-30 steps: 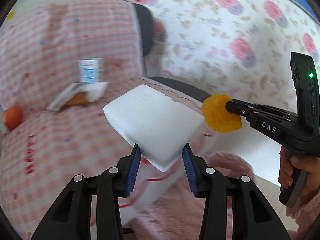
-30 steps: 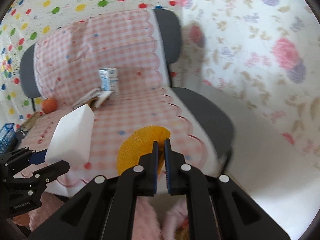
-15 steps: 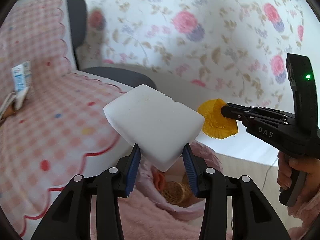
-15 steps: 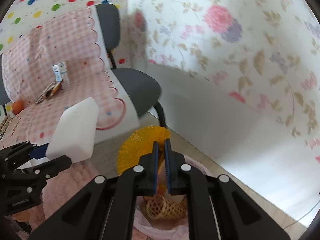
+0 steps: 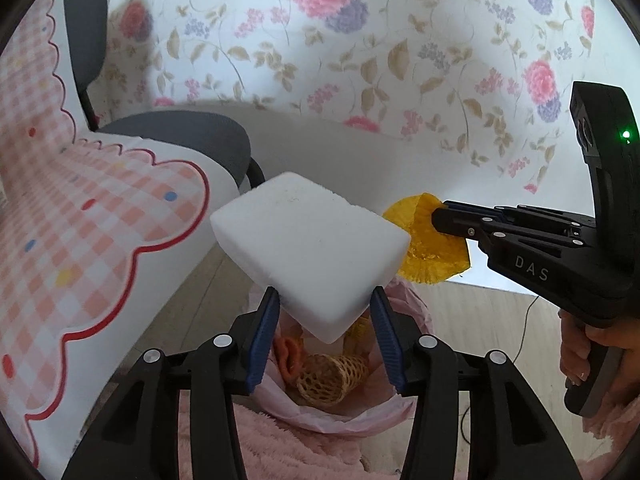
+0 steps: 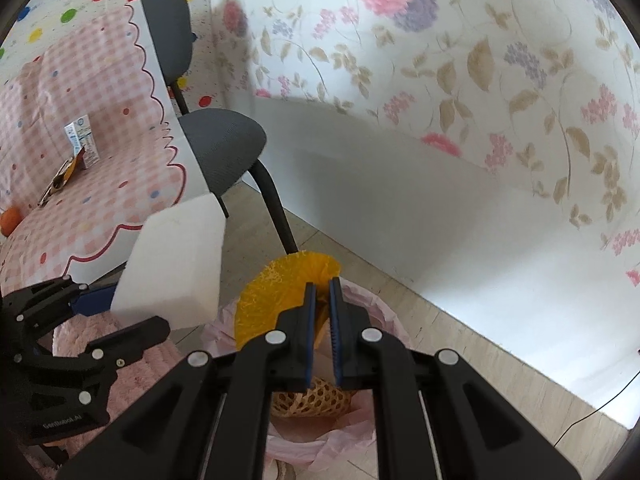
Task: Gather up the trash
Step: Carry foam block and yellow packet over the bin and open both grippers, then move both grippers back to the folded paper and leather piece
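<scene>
Both views are bright and evenly lit by soft daylight, with no harsh glare. The floral wall covering (image 6: 460, 64) reads slightly washed out and soft, and a blurred grey shadow falls on it beside the chair back (image 6: 168, 28). The white foam block (image 5: 308, 248) is nearly overexposed, with little surface detail. Fisheye bending curves the wall base, and black vignetting rings every corner. Near gripper parts stay sharp.
</scene>
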A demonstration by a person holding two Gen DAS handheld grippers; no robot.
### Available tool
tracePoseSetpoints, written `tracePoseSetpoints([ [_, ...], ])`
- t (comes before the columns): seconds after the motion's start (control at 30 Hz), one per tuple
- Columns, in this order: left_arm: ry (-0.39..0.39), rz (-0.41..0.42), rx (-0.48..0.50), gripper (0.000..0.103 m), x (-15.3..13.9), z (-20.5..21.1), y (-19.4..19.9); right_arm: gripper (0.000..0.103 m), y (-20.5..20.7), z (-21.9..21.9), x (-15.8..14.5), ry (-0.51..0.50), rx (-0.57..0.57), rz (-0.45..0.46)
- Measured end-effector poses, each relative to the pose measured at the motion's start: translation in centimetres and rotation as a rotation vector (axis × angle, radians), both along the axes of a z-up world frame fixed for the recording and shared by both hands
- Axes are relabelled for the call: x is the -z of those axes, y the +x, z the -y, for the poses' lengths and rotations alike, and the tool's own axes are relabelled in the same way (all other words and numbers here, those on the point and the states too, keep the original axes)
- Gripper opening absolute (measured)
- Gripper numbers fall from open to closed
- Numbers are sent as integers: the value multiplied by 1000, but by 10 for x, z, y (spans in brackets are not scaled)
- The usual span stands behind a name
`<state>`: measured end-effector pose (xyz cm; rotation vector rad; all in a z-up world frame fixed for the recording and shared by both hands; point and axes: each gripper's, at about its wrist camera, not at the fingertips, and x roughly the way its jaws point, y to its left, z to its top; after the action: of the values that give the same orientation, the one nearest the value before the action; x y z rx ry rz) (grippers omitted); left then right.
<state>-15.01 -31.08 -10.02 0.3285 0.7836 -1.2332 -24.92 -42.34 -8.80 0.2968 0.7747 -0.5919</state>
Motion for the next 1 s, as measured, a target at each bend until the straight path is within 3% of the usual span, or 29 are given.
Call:
tracePoseSetpoints([
  [0.17,19,-34,0,56,7,2,4,21,0,6,6,11,16,-9],
  [0.37,0,-28,-51,56,-3,-15,13,22,0,6,2,7,15,-6],
  [0.63,-34,36,-212,56,-32,-65,37,22,11,-5,-17,-21,-17,33],
  [1.0,-70,51,-377,59,-52,-124,62,25,50,-42,-48,-13,-176,112],
])
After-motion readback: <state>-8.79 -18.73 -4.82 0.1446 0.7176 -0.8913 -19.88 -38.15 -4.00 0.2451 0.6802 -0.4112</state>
